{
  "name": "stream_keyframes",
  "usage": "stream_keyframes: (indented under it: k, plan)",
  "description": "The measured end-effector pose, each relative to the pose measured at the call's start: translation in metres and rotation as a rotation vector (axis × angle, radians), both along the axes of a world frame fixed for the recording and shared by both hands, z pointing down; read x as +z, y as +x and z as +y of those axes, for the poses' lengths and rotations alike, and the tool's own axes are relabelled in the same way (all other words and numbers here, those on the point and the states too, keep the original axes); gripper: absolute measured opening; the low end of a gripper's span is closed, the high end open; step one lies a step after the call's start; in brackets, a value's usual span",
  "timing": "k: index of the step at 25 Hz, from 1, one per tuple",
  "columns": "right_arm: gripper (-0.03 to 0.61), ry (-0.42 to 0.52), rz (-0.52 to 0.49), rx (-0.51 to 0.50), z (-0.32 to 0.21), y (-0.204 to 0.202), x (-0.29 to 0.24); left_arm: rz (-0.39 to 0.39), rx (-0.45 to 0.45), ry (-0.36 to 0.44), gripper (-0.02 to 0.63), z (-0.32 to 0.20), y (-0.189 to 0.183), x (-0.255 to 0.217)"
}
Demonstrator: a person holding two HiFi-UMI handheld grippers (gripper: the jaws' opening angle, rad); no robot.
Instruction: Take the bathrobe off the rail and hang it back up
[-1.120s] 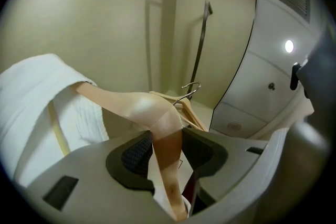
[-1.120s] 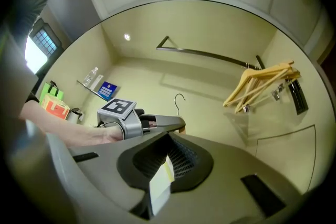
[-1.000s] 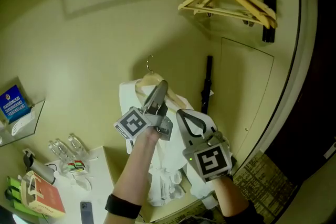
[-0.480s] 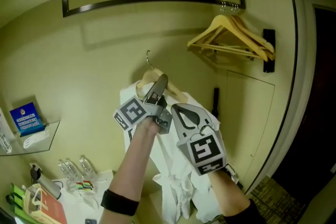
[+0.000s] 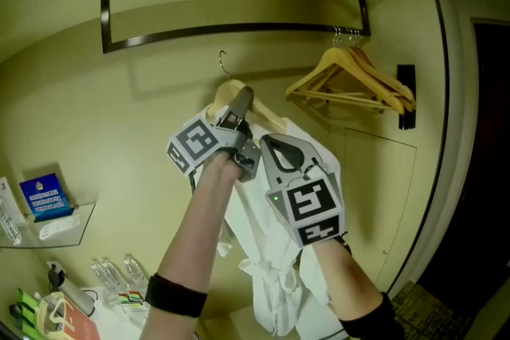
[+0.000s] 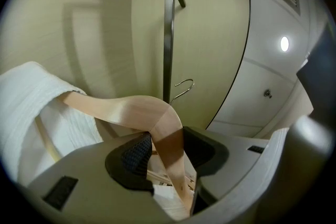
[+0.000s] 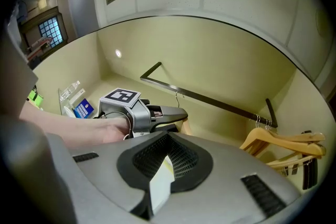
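head view: faces rail | gripper views: close-up, share rail

We wear a black band on the left wrist and a dark cuff on the right. Our left gripper and right gripper are smooth grey shells. Their fingers have black, mesh-textured pads. Each carries a white cube printed with black square markers.

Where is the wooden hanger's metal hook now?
The wooden hanger's metal hook sits left of centre in the head view, just below the dark metal rail and above the left gripper.
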State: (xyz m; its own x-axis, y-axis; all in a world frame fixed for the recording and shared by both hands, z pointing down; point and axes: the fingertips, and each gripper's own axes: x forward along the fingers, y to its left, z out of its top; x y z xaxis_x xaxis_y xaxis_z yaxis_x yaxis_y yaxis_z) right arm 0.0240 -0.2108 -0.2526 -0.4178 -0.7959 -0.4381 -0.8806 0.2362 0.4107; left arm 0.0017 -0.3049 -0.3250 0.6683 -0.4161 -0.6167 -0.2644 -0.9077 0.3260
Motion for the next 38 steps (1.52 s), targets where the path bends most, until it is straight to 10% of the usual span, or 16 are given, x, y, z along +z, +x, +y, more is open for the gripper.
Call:
stream_keyframes:
  k: [14, 38]
  plan:
    - [0.025, 0.051, 0.000, 0.018, -0.016, -0.001, -0.065, 0.038, -0.069, 0.016, 0.189, -0.016, -0.024, -0.093]
    - [0.025, -0.037, -0.003, -0.011, -0.055, -0.016, -0.024, 0.042, -0.161, 0.023, 0.192, -0.043, -0.052, -0.065]
